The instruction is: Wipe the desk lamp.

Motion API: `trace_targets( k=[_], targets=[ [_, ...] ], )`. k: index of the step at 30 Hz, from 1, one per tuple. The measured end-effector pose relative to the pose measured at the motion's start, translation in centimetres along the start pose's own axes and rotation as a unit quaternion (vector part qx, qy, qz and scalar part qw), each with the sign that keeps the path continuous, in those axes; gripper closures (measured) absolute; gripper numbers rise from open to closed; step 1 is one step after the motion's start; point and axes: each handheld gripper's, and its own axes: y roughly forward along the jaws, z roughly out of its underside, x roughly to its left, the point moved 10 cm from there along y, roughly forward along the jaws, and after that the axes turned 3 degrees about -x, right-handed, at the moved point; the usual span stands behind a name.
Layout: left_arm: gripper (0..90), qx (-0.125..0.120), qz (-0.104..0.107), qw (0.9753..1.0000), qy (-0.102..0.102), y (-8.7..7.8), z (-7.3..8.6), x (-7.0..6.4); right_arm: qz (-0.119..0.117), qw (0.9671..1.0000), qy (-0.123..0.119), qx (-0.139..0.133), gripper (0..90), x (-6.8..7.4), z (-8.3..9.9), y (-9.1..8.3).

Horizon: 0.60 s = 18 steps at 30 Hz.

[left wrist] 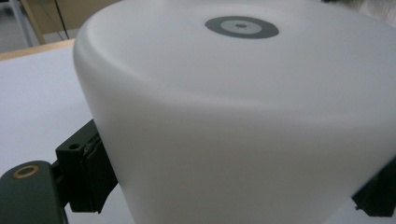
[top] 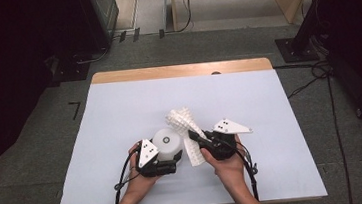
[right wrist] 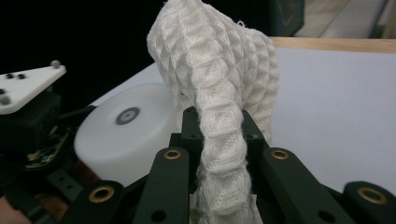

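I have my left gripper (top: 173, 159) clamped around a squat white round container (top: 167, 141), which sits on the pale sheet covering the worktop (top: 120, 118), close to my side of it and a little left of centre. In the left gripper view the container's smooth, matte wall (left wrist: 243, 140) bulges between my two black jaws, one pad pressed against it at the lower left and the other just catching it at the lower right; on its flat top I can see a small grey ring mark (left wrist: 241, 26). My right gripper (top: 197, 137) is closed on a white waffle-weave cloth (top: 183, 119), pinching a bunched fold of it. In the right gripper view the cloth (right wrist: 219, 93) rises upright from between my jaws in a thick twisted column and flops over at the top, with the container (right wrist: 126, 130) lying just beyond to the left and touching or nearly touching the cloth; I cannot tell which. From the high view the cloth stands up just to the right of the container and a strip of it trails down onto the sheet between my two hands. My left hand (top: 138, 179) and right hand (top: 228, 165) come in from the near edge, with the grippers near one another, their cables trailing back toward me.
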Motion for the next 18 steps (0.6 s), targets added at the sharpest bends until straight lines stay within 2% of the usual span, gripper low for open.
trace_targets(
  k=[2, 3, 6, 9, 12, 15, 16, 18],
  targets=[
    [8.1, -0.016, 0.013, 0.9997, -0.014, -0.3, -0.5, 0.0, -0.017, 0.9998, 0.002, 0.005, 78.7, 0.7, 0.3, 0.3],
    [8.2, -0.016, 0.013, 0.9997, -0.014, -0.3, -0.5, 0.0, -0.017, 0.9998, 0.002, 0.005, 78.7, 0.7, 0.3, 0.3],
    [8.2, -0.033, 0.033, 0.9983, -0.035, -0.7, -1.0, -0.1, -0.034, 0.9991, 0.000, 0.024, 78.7, 1.2, 1.2, 1.1],
    [8.3, -0.045, 0.036, 0.9976, -0.037, -1.1, -1.5, 0.0, -0.033, 0.9986, -0.008, 0.039, 78.7, 1.1, 2.0, 1.6],
    [8.3, -0.051, 0.038, 0.9972, -0.040, -1.4, -2.0, 0.2, -0.045, 0.9962, 0.008, 0.074, 78.7, 0.6, 3.5, 2.2],
    [8.4, -0.045, 0.033, 0.9980, -0.032, -1.2, -1.7, 0.2, -0.053, 0.9956, 0.019, 0.075, 78.8, 0.5, 3.6, 2.3],
    [8.4, -0.033, 0.024, 0.9989, -0.022, -1.0, -1.4, 0.2, -0.054, 0.9964, 0.015, 0.064, 78.8, 0.7, 3.1, 2.1],
    [8.4, -0.025, 0.019, 0.9993, -0.020, -0.8, -1.1, 0.2, -0.058, 0.9972, 0.014, 0.045, 78.8, 1.1, 2.1, 1.6]
  ],
)
